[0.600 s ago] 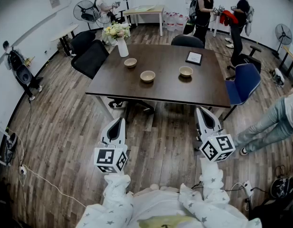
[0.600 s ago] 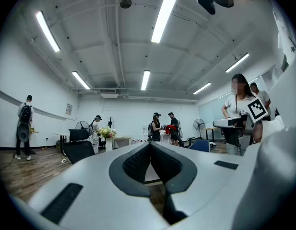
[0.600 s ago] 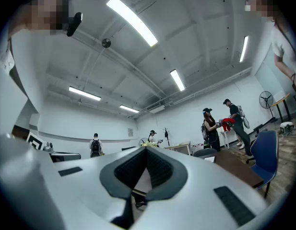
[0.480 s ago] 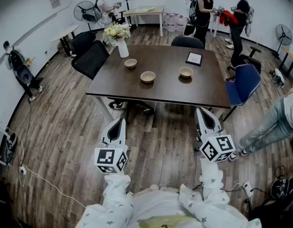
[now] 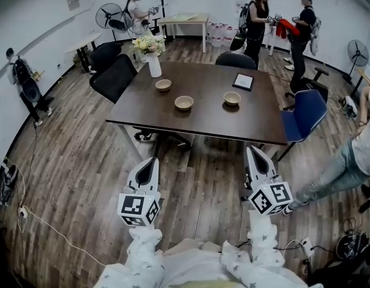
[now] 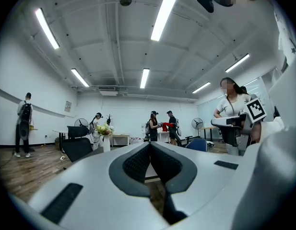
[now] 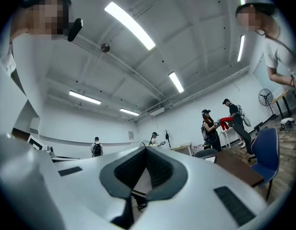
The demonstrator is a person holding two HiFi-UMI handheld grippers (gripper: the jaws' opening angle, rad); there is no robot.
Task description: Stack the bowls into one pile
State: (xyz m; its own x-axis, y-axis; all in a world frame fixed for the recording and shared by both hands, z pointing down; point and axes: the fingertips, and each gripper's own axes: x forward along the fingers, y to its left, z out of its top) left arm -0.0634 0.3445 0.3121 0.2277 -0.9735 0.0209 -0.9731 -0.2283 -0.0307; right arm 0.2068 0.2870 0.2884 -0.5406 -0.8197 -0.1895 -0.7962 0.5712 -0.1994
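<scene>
the table (image 5: 202,122) is being framed a little lower in the head view than half a second ago, and the bystander (image 5: 346,161) at the right edge is being seen further into the picture. nothing else is being changed. the left gripper (image 5: 150,161) and the right gripper (image 5: 252,151) are both being held clenched on nothing, over the floor and well short of the table, so the stacking is judged as not yet begun. the left bowl (image 5: 163,84), middle bowl (image 5: 184,103) and right bowl (image 5: 232,98) are being left apart on the dark tabletop, with a vase (image 5: 155,66) of flowers at its far left corner. the wood-floored room is being shared with chairs, fans and other people along the far wall.
</scene>
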